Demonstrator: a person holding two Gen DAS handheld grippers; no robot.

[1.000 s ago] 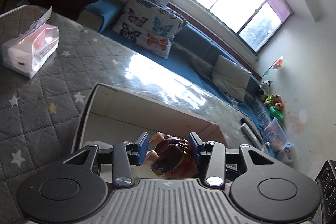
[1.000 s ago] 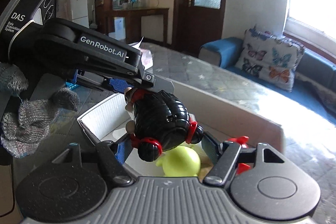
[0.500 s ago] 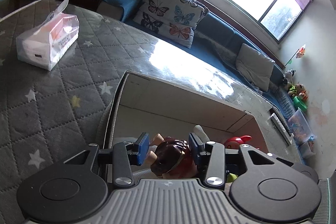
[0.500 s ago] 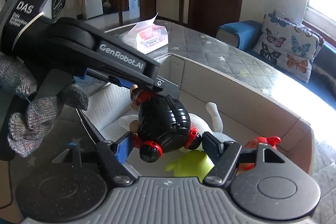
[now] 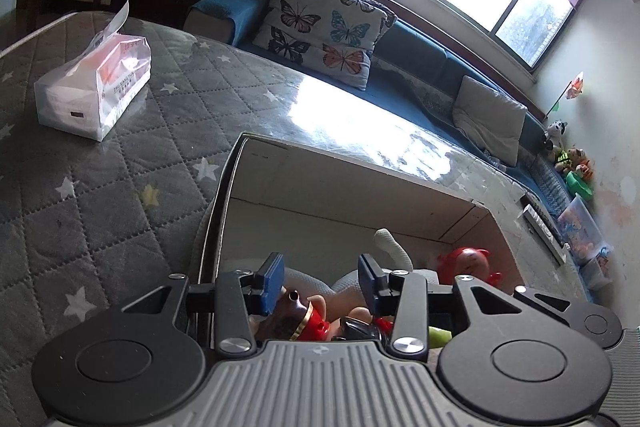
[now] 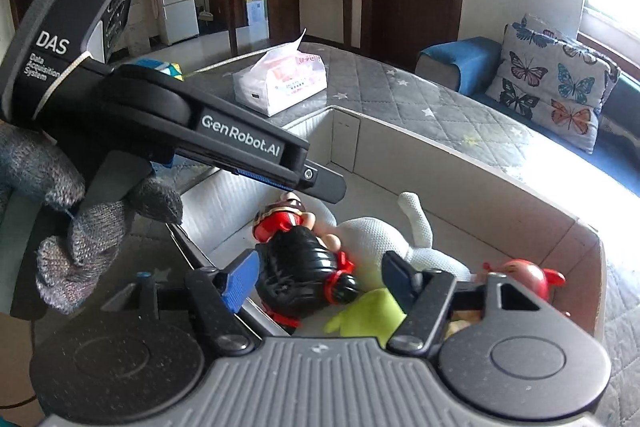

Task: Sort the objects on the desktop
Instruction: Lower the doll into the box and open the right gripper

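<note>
A black-and-red toy figure (image 6: 304, 267) with a brown head (image 5: 290, 319) lies inside the white cardboard box (image 6: 460, 171), beside a white plush (image 6: 404, 243), a green toy (image 6: 372, 311) and a red toy (image 6: 524, 275). My right gripper (image 6: 316, 279) is open, its jaws apart around the figure's black body. My left gripper (image 5: 320, 277) is open just above the figure's head; it shows in the right wrist view (image 6: 312, 179) as a black arm over the box. The box also shows in the left wrist view (image 5: 344, 183).
A tissue pack (image 5: 94, 89) lies on the grey quilted table (image 5: 80, 187) to the far left of the box. A blue sofa with a butterfly cushion (image 5: 324, 31) runs behind the table. A gloved hand (image 6: 80, 219) holds the left gripper.
Both grippers lowered the toy figure into the box and opened. The figure now lies on the other toys, free of both sets of jaws.
</note>
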